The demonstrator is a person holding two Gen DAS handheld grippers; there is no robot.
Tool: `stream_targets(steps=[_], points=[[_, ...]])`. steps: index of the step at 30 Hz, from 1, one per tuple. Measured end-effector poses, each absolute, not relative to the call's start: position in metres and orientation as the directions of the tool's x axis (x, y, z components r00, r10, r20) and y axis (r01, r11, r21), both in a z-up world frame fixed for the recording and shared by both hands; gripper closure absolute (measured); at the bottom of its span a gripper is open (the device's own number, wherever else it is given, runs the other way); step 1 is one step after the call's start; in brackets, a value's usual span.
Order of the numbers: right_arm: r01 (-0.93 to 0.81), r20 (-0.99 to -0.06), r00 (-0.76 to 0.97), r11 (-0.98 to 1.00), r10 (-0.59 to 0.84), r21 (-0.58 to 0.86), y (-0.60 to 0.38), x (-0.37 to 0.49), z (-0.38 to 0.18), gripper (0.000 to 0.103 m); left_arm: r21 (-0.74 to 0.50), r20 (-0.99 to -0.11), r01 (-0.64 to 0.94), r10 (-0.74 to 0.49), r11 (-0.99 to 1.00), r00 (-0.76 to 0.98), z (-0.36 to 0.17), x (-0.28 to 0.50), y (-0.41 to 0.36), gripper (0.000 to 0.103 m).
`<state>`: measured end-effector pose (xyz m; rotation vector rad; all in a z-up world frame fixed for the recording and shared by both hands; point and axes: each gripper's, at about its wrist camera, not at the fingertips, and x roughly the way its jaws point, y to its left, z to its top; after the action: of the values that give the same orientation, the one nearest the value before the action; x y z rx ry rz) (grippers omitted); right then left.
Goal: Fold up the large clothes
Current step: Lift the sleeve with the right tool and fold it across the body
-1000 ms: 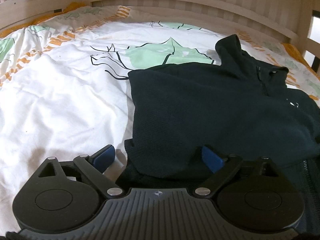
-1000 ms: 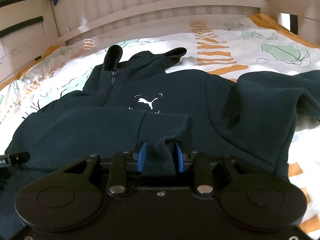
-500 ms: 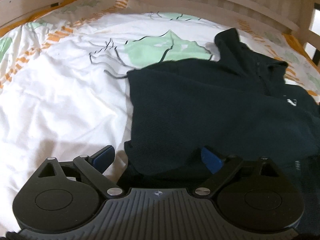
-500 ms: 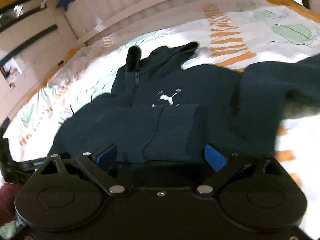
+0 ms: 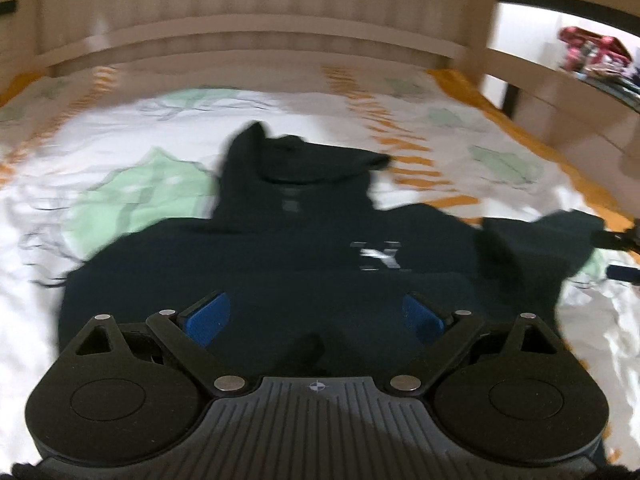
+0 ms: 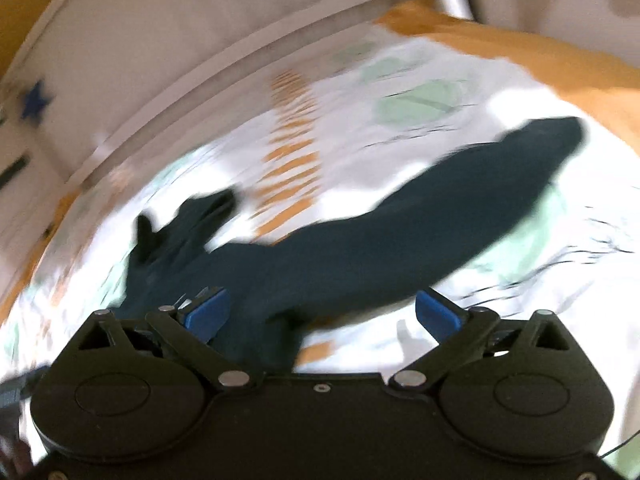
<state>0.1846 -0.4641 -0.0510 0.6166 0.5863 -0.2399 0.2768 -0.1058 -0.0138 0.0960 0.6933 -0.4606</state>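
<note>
- The bed sheet (image 5: 120, 304), white with green leaf shapes and orange striped bands, covered nearly the whole of both views; its orange edge ran along the far right side.
- A pale wooden bed rail (image 5: 256, 40) curved across the far side of the bed, and in the right wrist view a blue star (image 6: 37, 100) hung on the slatted wall at the far left.
- The dark hooded jacket (image 5: 304, 264) lay flat on the sheet, hood pointing toward the rail, a white logo (image 5: 378, 257) on its chest. Its body filled the middle of the left wrist view, blurred.
- One sleeve (image 6: 420, 240) stretched away from the body across the sheet, up toward the right of the right wrist view; the other side looked already folded in over the body, though the blur made that hard to judge.
- The left gripper (image 5: 316, 318) hung over the jacket's lower part with its blue pads (image 5: 206, 320) spread wide; nothing was pinched between them.
- The right gripper (image 6: 324, 314) sat above the spot where the sleeve met the body. Its jaws were opening, almost fully spread, and its pads (image 6: 438, 314) pressed on no cloth, which lay beneath them.
- At the right edge of the left wrist view, dark parts of the other gripper showed beside the sleeve's end.
</note>
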Motion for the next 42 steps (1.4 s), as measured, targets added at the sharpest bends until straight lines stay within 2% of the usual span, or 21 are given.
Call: stream_targets(steps=[8, 11, 17, 22, 23, 25, 27, 31, 37, 42], points=[[0.564, -0.604, 0.774, 0.644, -0.191, 0.518, -0.547, 0.182, -0.081, 0.003, -0.083, -0.692, 0.470, -0.390, 0.879, 0.608, -0.062, 0.297, -0.164, 0.009], [0.567, -0.584, 0.784, 0.624, -0.208, 0.538, -0.564, 0.184, -0.089, 0.003, -0.050, -0.723, 0.468, -0.355, 0.883, 0.593, -0.085, 0.302, -0.174, 0.008], [0.536, -0.555, 0.810, 0.621, -0.189, 0.571, -0.587, 0.197, -0.103, 0.002, 0.016, -0.689, 0.475, -0.335, 0.880, 0.643, -0.099, 0.292, -0.182, 0.001], [0.518, -0.528, 0.830, 0.603, -0.181, 0.607, -0.597, 0.201, -0.114, 0.003, 0.006, -0.676, 0.477, -0.348, 0.879, 0.650, -0.099, 0.290, -0.180, 0.001], [0.514, -0.525, 0.832, 0.605, -0.180, 0.608, -0.599, 0.201, -0.115, 0.006, 0.008, -0.675, 0.477, -0.347, 0.879, 0.651, -0.099, 0.290, -0.180, 0.001], [0.512, -0.528, 0.830, 0.619, -0.178, 0.596, -0.600, 0.202, -0.114, 0.029, 0.011, -0.674, 0.476, -0.345, 0.879, 0.653, -0.098, 0.290, -0.182, 0.001], [0.519, -0.539, 0.824, 0.609, -0.172, 0.600, -0.603, 0.203, -0.113, 0.087, 0.010, -0.674, 0.476, -0.346, 0.879, 0.653, -0.098, 0.291, -0.182, 0.001], [0.498, -0.504, 0.844, 0.618, -0.185, 0.608, -0.600, 0.196, -0.093, 0.088, 0.011, -0.674, 0.477, -0.346, 0.879, 0.653, -0.098, 0.291, -0.182, 0.001], [0.360, -0.329, 0.925, 0.723, -0.192, 0.590, -0.572, 0.180, -0.018, 0.088, -0.005, -0.679, 0.479, -0.355, 0.878, 0.643, -0.097, 0.293, -0.181, 0.001], [0.216, -0.218, 0.968, 0.847, -0.122, 0.486, -0.512, 0.179, 0.041, 0.088, -0.111, -0.686, 0.500, -0.430, 0.859, 0.587, -0.084, 0.297, -0.164, 0.002]])
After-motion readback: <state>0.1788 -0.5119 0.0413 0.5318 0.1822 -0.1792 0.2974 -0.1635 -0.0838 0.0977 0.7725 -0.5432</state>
